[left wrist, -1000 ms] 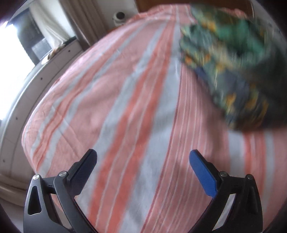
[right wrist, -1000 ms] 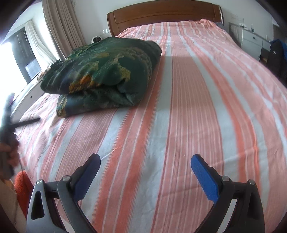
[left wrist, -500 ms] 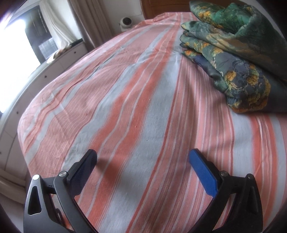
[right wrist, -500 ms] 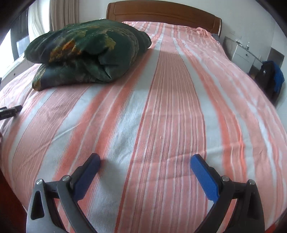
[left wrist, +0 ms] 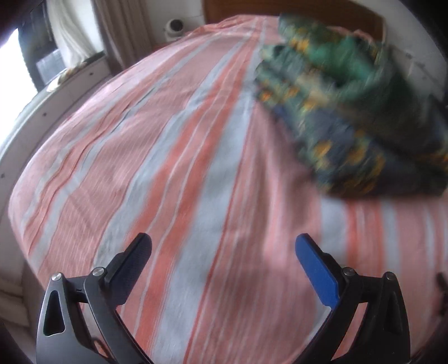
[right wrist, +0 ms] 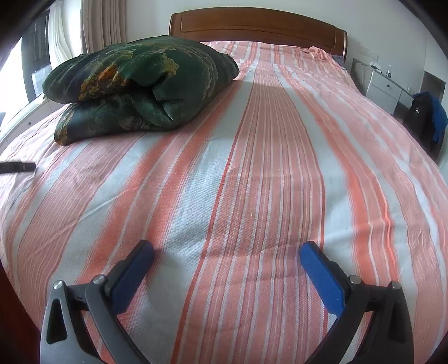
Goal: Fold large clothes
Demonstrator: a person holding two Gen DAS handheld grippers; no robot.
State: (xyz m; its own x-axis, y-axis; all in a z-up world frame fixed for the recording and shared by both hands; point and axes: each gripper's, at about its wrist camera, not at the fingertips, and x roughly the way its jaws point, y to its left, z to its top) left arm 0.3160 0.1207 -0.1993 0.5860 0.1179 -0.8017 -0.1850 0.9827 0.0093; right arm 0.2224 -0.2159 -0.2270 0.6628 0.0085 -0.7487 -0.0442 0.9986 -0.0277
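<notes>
A folded dark green floral quilt [right wrist: 140, 84] lies on the left part of the striped bed [right wrist: 266, 168], toward the headboard. In the left wrist view it [left wrist: 350, 117] is blurred at the upper right. My left gripper [left wrist: 223, 246] is open and empty, low over the bed's near left part. Its tip [right wrist: 16, 166] shows at the left edge of the right wrist view. My right gripper [right wrist: 226, 252] is open and empty, just above the sheet near the foot of the bed, well short of the quilt.
A wooden headboard [right wrist: 257, 23] closes the far end. A white cabinet [right wrist: 383, 89] and a dark bag with blue cloth [right wrist: 428, 117] stand to the right. Curtains and a window [left wrist: 42, 50] are at the left, with a white ledge [left wrist: 36, 112] along the bed.
The left gripper keeps swinging, so its view is blurred again and the quilt sits lower in it. The right gripper view has lifted slightly and turned. Both grippers stay open.
</notes>
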